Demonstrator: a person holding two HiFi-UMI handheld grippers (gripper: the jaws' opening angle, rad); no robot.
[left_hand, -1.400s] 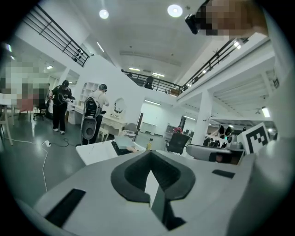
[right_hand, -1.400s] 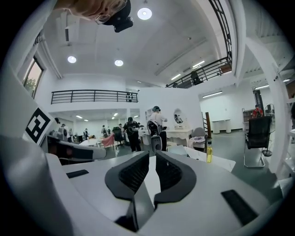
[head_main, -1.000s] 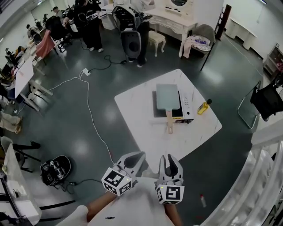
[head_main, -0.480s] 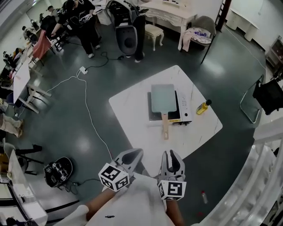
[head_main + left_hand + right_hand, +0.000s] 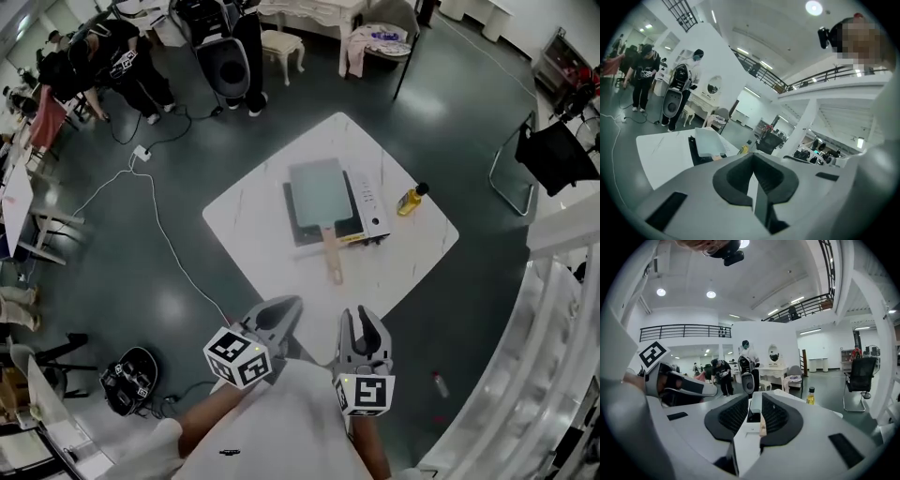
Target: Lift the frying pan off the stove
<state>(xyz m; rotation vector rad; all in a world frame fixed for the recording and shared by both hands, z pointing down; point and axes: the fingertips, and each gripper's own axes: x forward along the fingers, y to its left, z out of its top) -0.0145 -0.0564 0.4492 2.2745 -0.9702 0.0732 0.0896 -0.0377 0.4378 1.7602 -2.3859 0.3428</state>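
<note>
A pale green rectangular frying pan point(image 5: 319, 192) rests on a black stove point(image 5: 370, 223) on the white table point(image 5: 248, 225). Its wooden handle point(image 5: 332, 258) points toward me. Both grippers hang in front of my body, short of the table's near corner and well apart from the pan. My left gripper point(image 5: 287, 311) is shut with nothing in it; its own view shows the pan point(image 5: 710, 142) far ahead to the left. My right gripper point(image 5: 361, 324) has its jaws opening with nothing between them; in its own view the pan handle point(image 5: 762, 425) lines up in the gap, far off.
A yellow oil bottle point(image 5: 411, 199) stands on the table right of the stove. A white cable point(image 5: 155, 220) runs over the dark floor at left, and a black bag point(image 5: 127, 382) lies lower left. Chairs, a speaker point(image 5: 228, 70) and people stand behind. A white railing point(image 5: 553, 309) is at right.
The table and pan have slid left and closer to the grippers in the head view. Both grippers stay low in front of me, and the right jaws look slightly wider.
</note>
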